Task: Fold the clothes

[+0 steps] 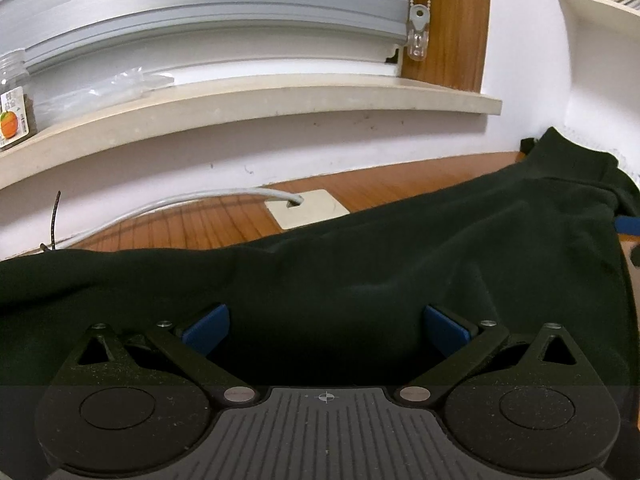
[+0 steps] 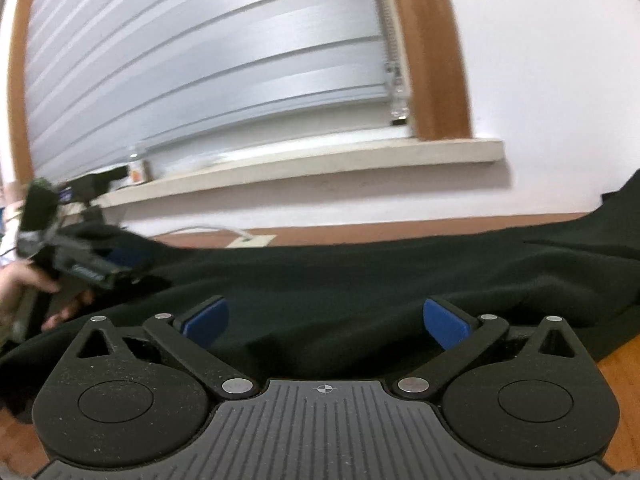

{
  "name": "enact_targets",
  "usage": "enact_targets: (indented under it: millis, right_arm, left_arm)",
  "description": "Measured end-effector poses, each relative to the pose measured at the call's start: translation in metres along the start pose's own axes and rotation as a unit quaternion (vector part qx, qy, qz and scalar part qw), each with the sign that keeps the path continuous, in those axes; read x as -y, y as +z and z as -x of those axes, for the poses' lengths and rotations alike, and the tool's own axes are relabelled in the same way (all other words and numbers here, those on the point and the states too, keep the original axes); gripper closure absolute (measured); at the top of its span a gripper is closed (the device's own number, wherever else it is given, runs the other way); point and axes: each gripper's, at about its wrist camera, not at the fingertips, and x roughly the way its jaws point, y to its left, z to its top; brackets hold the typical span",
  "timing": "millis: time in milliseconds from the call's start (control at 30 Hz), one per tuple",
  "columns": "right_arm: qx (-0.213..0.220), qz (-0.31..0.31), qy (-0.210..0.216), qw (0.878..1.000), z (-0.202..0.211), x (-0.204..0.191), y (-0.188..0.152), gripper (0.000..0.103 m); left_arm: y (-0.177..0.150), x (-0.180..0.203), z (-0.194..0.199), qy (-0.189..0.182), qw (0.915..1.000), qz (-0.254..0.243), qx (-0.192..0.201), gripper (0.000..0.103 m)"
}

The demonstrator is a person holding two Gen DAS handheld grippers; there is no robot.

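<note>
From the left wrist, the left tool (image 1: 326, 326) stands released, blue pads wide apart over a dark garment (image 1: 360, 280) lying rumpled across the wooden surface (image 1: 224, 220) below the sill (image 1: 280, 100). From the right wrist, the right tool (image 2: 326, 320) is likewise spread wide, gripping nothing, the garment (image 2: 400, 276) beneath it. No neat fold shows, so most of the folding looks undone.

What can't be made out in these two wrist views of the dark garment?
- Dark garment: its type and full outline; both views crop it and the claw bodies cover its near part.
- Left claw in the right wrist view: motion blur hides how its jaws stand.
- Jar on the windowsill: cut by the left wrist view's edge, label unreadable.
</note>
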Motion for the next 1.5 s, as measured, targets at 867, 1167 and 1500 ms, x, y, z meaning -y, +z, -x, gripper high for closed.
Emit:
enact_targets:
  millis: [867, 1167, 1500]
  right_arm:
    - [-0.015, -0.016, 0.023, 0.999, -0.021, 0.044, 0.002, 0.000]
    - [0.013, 0.000, -0.005, 1.000, -0.002, 0.052, 0.001, 0.000]
    - [-0.006, 0.087, -0.263, 0.961, 0.075, 0.167, -0.004, 0.009]
  left_arm:
    - [0.000, 0.004, -0.006, 0.013, 0.9997, -0.014, -0.014, 0.000]
    - [0.000, 0.001, -0.006, 0.008, 0.9998, -0.010, -0.012, 0.000]
    - [0.000, 0.001, -0.005, 0.005, 0.9999, -0.010, -0.012, 0.000]
